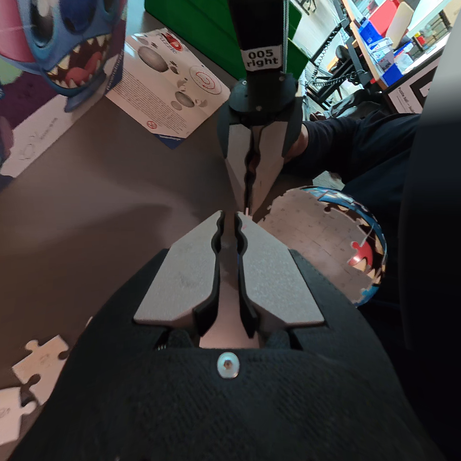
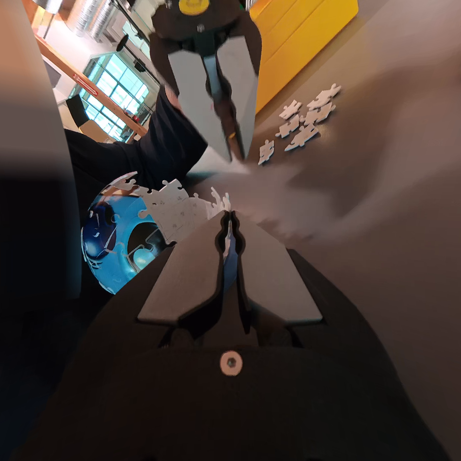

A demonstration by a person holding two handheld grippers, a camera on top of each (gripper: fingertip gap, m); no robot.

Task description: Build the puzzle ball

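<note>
The half-built puzzle ball (image 2: 119,239) hangs above the table (image 1: 99,224), its rim clamped in the right tongs (image 2: 230,212). The left tongs (image 1: 228,214) seem pinched on the same rim, though blur hides it. Loose pieces (image 2: 303,119) lie well apart.

Each tool was built of black textured plastic, the left tool (image 1: 229,215) and right tool (image 2: 230,212) alike (grey fingers, one silver screw); dark sleeves (image 1: 354,147) were worn.
</note>
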